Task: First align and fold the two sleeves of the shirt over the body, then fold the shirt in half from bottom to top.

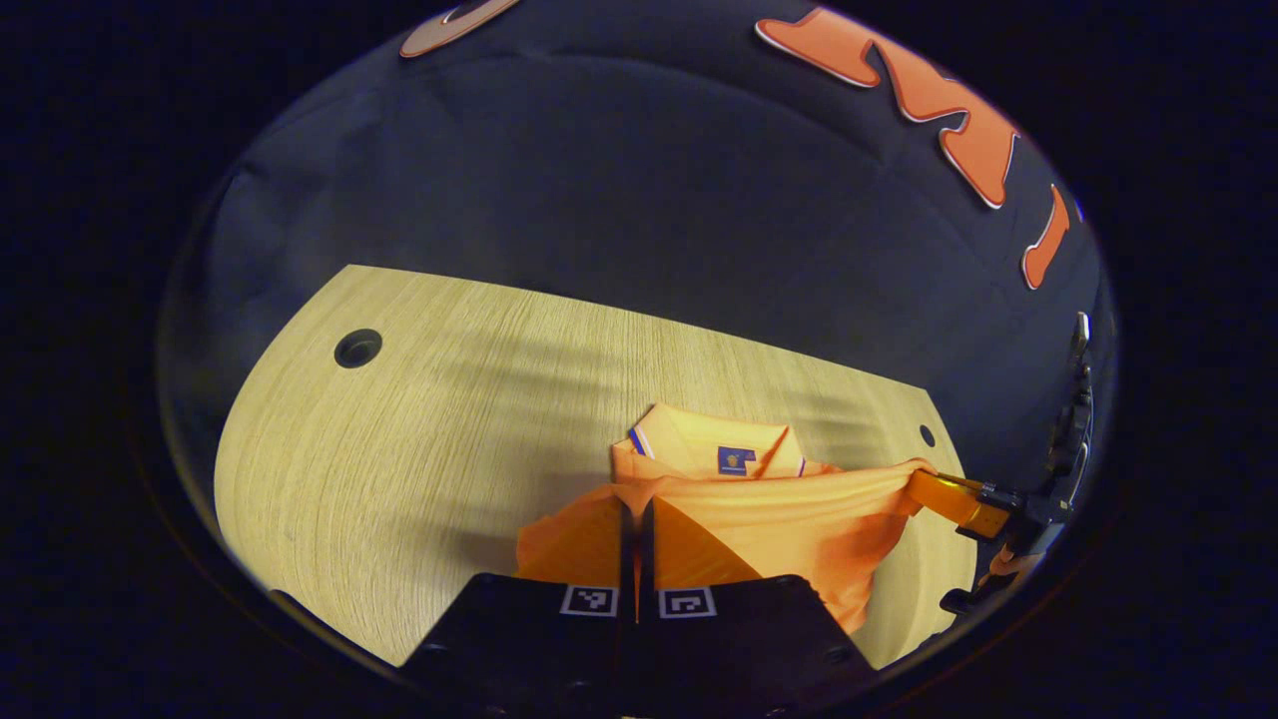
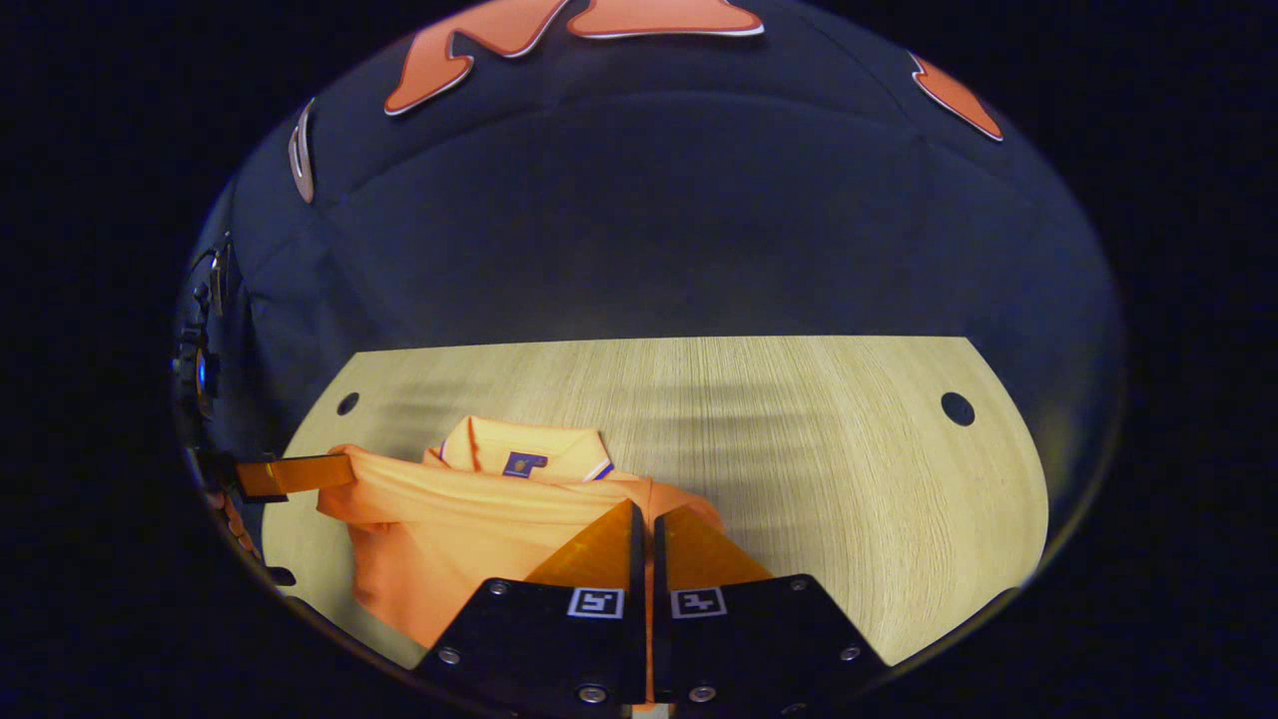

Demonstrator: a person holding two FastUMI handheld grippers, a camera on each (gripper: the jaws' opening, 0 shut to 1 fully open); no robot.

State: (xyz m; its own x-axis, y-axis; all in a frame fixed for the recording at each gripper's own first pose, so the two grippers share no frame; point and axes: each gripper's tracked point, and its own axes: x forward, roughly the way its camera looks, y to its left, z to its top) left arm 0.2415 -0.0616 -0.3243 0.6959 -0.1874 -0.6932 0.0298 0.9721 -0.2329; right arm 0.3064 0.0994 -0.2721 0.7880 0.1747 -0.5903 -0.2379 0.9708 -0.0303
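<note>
While the pale wooden worktop [image 2: 799, 449] spreads ahead of both tools, the orange shirt [image 1: 759, 519] hangs lifted between them, collar beyond the fingertips. The left tool [image 1: 636, 509] pinches one hem corner, the right tool [image 2: 644, 514] pinches the other.

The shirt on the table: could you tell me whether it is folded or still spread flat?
Mid-fold: both grippers hold the shirt hem raised near the collar.
</note>
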